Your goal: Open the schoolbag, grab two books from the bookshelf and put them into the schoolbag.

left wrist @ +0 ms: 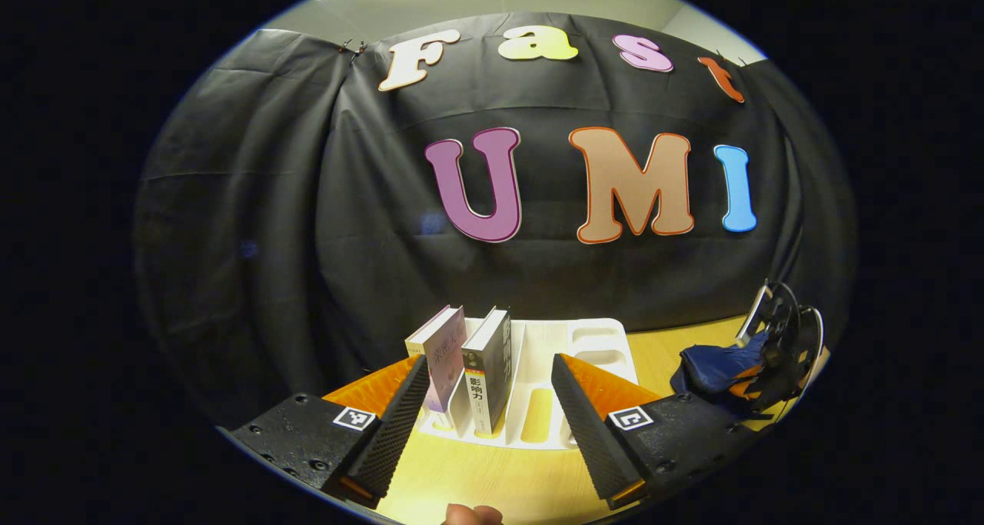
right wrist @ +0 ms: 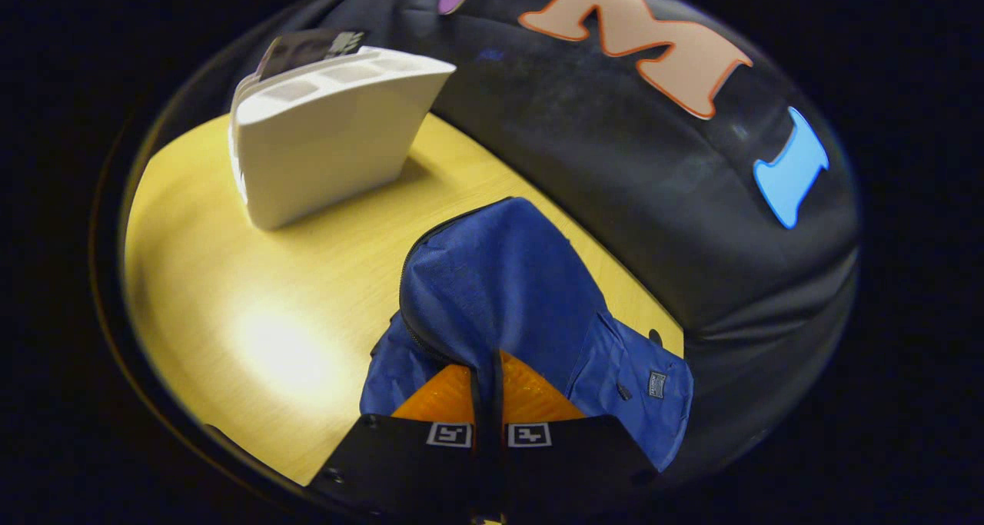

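A white bookshelf (left wrist: 584,348) stands on the table with two upright books in its left slots, a pale purple one (left wrist: 442,352) and a dark grey one (left wrist: 496,356). My left gripper (left wrist: 488,362) is open just in front of the books, its fingers either side of them and touching neither. The blue schoolbag (right wrist: 500,279) lies on the table to the shelf's right. My right gripper (right wrist: 492,356) is shut at the bag's near end, where the zip line runs into its fingertips; the pull is hidden. In the left gripper view the right gripper (left wrist: 776,348) sits over the schoolbag (left wrist: 711,367).
The yellow wooden table (right wrist: 254,294) has open room between the bookshelf (right wrist: 330,141) and the bag. Black cloth wall closes off the back, close behind both. A fingertip of the hand (left wrist: 473,515) shows at the bottom edge.
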`<state>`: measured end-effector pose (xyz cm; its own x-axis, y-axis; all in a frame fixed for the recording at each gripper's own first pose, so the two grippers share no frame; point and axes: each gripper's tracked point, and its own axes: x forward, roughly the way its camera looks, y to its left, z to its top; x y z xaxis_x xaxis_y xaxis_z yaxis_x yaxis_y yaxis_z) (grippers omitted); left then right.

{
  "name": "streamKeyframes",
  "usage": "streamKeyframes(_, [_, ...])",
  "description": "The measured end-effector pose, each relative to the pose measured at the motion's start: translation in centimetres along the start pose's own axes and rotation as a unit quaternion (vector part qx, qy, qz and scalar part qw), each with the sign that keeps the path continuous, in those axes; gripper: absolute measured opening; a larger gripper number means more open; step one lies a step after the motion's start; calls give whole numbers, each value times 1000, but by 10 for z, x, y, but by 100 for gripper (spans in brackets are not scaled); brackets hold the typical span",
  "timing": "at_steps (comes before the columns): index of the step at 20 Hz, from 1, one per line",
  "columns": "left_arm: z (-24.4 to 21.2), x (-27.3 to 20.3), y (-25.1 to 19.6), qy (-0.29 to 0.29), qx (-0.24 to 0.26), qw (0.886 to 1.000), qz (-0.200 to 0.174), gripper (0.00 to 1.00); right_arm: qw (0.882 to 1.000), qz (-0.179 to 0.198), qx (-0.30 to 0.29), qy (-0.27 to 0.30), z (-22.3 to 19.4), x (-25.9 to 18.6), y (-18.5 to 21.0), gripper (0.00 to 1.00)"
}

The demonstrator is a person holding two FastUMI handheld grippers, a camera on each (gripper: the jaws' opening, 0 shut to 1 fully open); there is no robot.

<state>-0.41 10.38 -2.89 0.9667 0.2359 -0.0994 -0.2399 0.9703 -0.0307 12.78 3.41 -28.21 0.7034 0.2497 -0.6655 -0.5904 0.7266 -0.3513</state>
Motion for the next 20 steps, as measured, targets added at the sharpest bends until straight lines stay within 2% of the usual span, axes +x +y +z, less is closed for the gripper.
streamKeyframes(1, [-4,2,-1,4,-1,1000,0,94,1000,3,24,-7,6,-5,-5,5])
streamKeyframes(4, [-4,4,0,8,0,1000,-2,94,994,12,104,-26,24,-16,-24,5])
streamKeyframes(5, [-5,4,0,8,2,1000,-2,94,991,16,129,-31,29,-20,-31,1])
streamKeyframes(6, [-4,4,-1,7,3,1000,-2,94,987,19,154,-38,32,-22,-38,1])
streamKeyframes(8, [-5,5,0,7,2,1000,-2,94,977,27,207,-51,38,-30,-49,1])
streamKeyframes(10, [-6,7,0,10,0,1000,-2,94,960,34,269,-66,42,-37,-62,6])
streamKeyframes(12, [-6,9,0,13,0,1000,-3,94,938,42,336,-76,46,-43,-72,4])
streamKeyframes(14, [-6,10,0,14,4,1000,-2,94,909,49,404,-87,43,-42,-86,1])
streamKeyframes(17, [-5,10,-1,17,2,1000,-3,94,854,56,506,-104,34,-43,-102,6])
streamKeyframes(20, [-4,12,0,19,4,1000,-3,94,799,59,587,-115,29,-47,-115,3])
